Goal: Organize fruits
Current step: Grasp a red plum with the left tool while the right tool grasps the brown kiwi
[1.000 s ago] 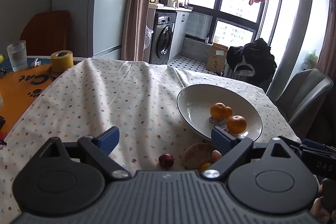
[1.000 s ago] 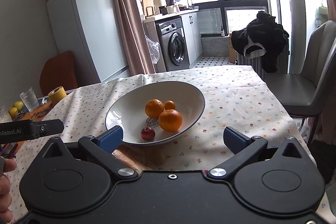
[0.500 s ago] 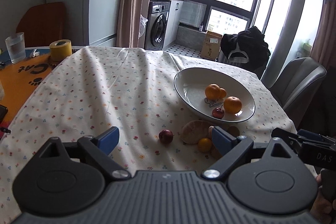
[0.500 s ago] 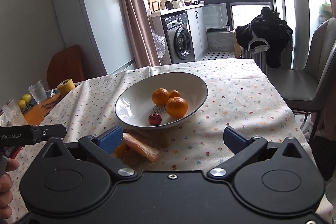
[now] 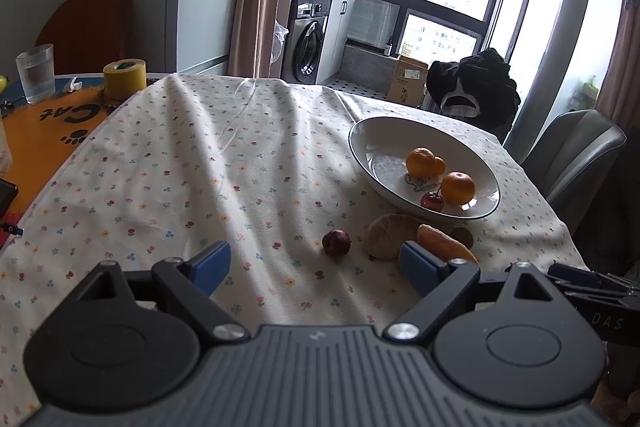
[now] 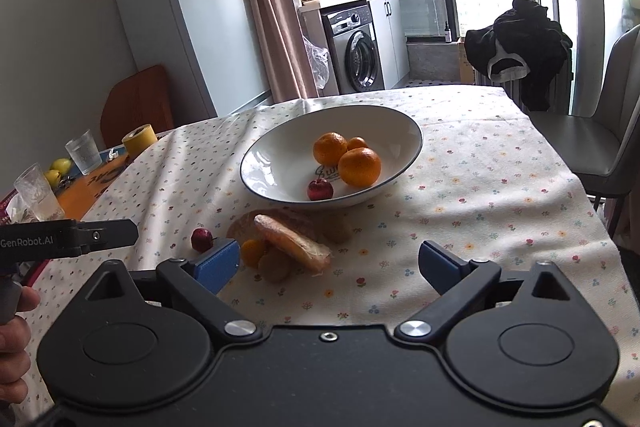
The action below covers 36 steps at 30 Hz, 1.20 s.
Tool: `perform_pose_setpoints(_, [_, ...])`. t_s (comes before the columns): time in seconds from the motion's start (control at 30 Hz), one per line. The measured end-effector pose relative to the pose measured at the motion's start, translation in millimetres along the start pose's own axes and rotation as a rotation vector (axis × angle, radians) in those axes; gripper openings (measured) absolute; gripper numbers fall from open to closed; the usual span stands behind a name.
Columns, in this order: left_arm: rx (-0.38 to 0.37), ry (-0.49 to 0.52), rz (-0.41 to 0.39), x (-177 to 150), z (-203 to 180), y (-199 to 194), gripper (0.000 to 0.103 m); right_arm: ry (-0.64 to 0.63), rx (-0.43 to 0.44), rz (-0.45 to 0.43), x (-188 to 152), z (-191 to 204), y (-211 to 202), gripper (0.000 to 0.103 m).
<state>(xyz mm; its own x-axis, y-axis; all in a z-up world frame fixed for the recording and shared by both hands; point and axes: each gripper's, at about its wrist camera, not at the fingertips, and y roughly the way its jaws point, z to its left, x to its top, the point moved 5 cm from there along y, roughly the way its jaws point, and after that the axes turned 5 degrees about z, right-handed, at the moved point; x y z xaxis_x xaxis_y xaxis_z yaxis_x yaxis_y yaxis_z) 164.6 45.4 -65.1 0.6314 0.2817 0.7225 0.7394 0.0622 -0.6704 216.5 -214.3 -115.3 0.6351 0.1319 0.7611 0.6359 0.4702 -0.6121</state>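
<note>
left hand-held gripper (image 5: pixel 314 267) agape, empty | right hand-held gripper (image 6: pixel 330 263) narrowing, empty

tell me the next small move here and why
Probably ease the open left gripper forward and down onto the red fruit on the tablecloth: it lies loose, nearest those jaws, while the bowl holds its like.

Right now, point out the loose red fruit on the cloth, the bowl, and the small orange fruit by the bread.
loose red fruit (image 5: pixel 336 242), left wrist view, middle of its skin.
bowl (image 6: pixel 276 163), right wrist view, bare inner wall.
small orange fruit (image 6: pixel 253 251), right wrist view, visible front.
</note>
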Motion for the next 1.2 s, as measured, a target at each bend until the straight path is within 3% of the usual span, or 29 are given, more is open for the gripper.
perform_pose_setpoints(0.27, [0.005, 0.004, -0.003, -5.1, 4.7, 4.2, 0.089, 0.001, 0.038, 0.036, -6.6, 10.1, 10.1, 0.076])
perform_pose_setpoints(0.57, [-0.032, 0.001, 0.021, -9.4, 7.1, 13.7, 0.072, 0.014, 0.062, 0.087, -9.2, 18.4, 31.7, 0.054])
perform_pose_setpoints(1.03, [-0.077, 0.024, 0.025, -8.6, -3.1, 30.3, 0.06, 0.027, 0.089, 0.129, -7.5, 30.9, 60.0, 0.041])
perform_pose_setpoints(1.2, [-0.08, 0.034, 0.035, -7.3, -7.3, 41.9, 0.053, 0.032, 0.085, 0.13, -6.4, 28.4, 68.2, 0.024])
